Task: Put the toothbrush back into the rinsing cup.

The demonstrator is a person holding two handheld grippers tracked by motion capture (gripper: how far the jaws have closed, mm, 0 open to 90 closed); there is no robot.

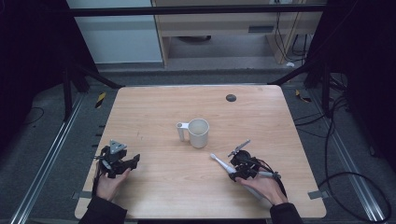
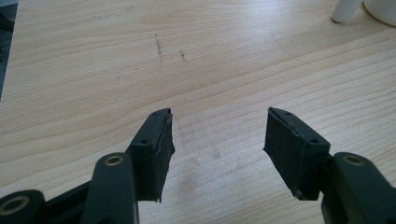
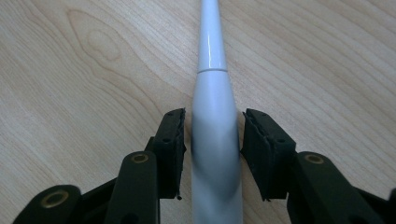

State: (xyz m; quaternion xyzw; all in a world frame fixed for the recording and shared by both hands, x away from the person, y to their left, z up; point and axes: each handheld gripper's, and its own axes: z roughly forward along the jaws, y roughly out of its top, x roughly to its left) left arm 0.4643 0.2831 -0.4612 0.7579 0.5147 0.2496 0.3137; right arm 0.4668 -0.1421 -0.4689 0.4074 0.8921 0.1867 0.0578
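Toothbrush (image 3: 215,130): white, lying flat on the table (image 1: 154,107) at near right, head (image 1: 213,157) pointing far-left toward the mug, handle running back into the right gripper
Right gripper (image 3: 212,140): held low over the table at near right, 2 jaws set either side of the thick handle; pads (image 3: 175,144) very close to it, a thin gap seemingly left on each side, though contact hard to judge from this angle
Left gripper (image 2: 217,147): at near left, resting just above bare wood, jaws spread wide, nothing between them
Mug (image 1: 198,132): white, upright at table centre, handle (image 1: 181,131) turned left, well apart from both grippers, a little beyond the brush head
Right hand (image 1: 264,186): under the right gripper, at the near edge
Left hand (image 1: 109,183): under the left gripper, at the near edge
Table mark (image 1: 230,97): small dark round spot at far centre-right
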